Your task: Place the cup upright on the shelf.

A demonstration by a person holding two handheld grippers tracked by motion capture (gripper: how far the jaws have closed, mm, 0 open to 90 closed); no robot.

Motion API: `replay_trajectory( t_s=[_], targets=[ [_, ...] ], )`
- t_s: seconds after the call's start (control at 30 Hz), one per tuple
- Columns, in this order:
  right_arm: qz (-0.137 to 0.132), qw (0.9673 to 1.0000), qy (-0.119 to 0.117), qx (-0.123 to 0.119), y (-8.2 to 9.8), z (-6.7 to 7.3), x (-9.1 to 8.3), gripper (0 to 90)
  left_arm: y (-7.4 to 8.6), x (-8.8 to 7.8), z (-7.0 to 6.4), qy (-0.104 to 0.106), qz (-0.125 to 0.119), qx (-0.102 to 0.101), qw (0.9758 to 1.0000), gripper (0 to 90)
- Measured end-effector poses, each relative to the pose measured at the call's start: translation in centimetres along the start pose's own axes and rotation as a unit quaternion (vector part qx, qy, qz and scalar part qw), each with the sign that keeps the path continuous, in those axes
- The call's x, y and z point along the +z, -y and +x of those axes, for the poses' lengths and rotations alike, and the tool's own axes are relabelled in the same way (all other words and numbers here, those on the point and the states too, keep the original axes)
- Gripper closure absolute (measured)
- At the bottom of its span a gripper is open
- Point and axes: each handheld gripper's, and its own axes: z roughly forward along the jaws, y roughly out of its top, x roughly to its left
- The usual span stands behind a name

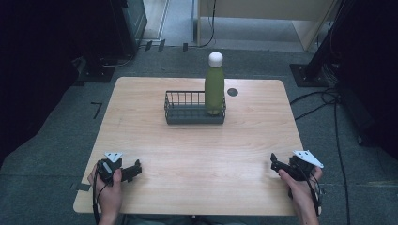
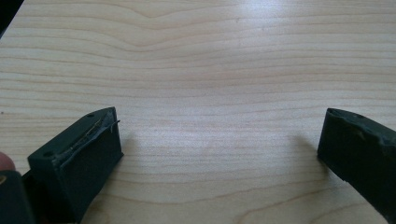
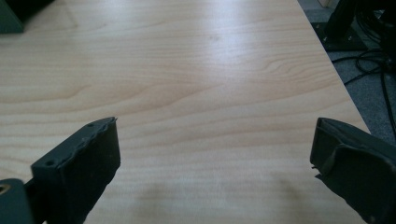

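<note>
A green bottle with a white cap stands upright at the right end of a dark wire basket on the far middle of the wooden table. My left gripper rests near the front left corner, held by a hand, well away from the basket. Its jaws stand wide apart over bare wood in the left gripper view, where the left gripper holds nothing. My right gripper sits near the front right edge. In its own view the right gripper is open and empty too.
A small dark round spot lies on the table right of the bottle. Grey carpet surrounds the table, with cables and stand bases at the right and back. The basket's corner shows at the top left of the right gripper view.
</note>
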Motion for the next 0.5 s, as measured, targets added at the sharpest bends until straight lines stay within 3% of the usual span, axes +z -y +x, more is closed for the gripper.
replay_trajectory(
  t_s=[0.2,0.33,0.5],
  targets=[
    [0.025,0.9986,0.004,-0.047,0.7,0.6,-0.7,6.2,0.0,0.0,0.0,0.000,0.000,0.000,1.0000,0.0],
    [0.060,0.9969,-0.011,-0.050,1.1,0.6,-0.8,6.0,0.0,0.0,0.0,0.000,0.000,0.000,1.0000,0.0],
    [0.077,0.9947,-0.018,-0.066,1.4,0.8,-1.1,6.4,0.0,0.0,0.0,0.000,0.000,0.000,1.0000,0.0]
  ],
)
